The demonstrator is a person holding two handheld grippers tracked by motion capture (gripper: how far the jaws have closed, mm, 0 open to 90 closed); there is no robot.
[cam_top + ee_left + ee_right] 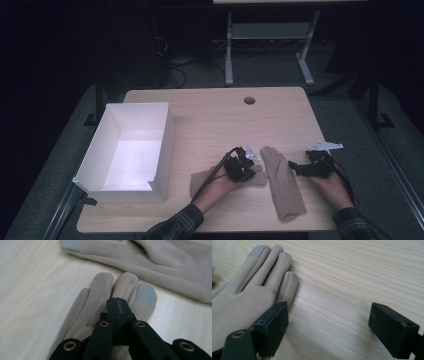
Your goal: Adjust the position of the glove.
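Your left gripper [248, 162] has its jaws pressed together over the beige fabric glove [100, 302] lying under your left hand, whose fingers point away from you toward the second beige glove [282, 182], though you cannot tell whether any cloth is actually pinched between them. That second glove lies flat near the front edge of the light wooden table [210, 115], its long axis running front to back with the grey-tipped fingers at the far end. Your right gripper [328, 323] rests just to its right with jaws spread wide and empty, while the white open cardboard box [127, 150] sits well apart at the left.
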